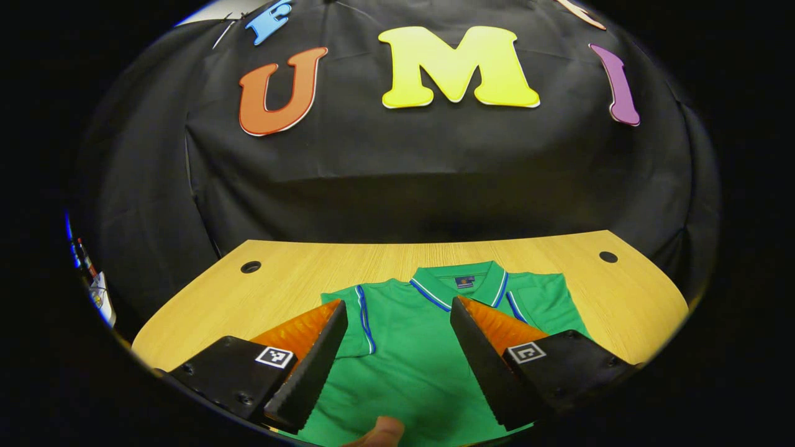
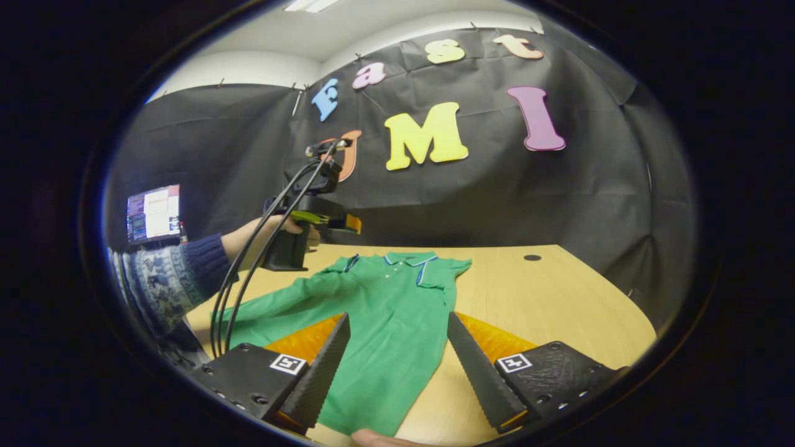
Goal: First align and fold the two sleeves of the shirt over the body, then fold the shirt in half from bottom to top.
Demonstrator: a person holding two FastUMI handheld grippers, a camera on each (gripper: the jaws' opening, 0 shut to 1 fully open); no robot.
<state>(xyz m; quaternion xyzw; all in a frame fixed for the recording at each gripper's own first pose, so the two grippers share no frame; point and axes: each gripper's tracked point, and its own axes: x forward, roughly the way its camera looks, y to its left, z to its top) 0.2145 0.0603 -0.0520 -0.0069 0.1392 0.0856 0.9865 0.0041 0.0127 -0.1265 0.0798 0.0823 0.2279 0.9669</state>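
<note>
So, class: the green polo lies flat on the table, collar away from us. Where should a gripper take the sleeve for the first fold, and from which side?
Grip the short sleeve at its striped cuff edge, coming in from the outer side, low along the table. The shirt lies flat, so only that free edge lets one finger slide under.
</note>
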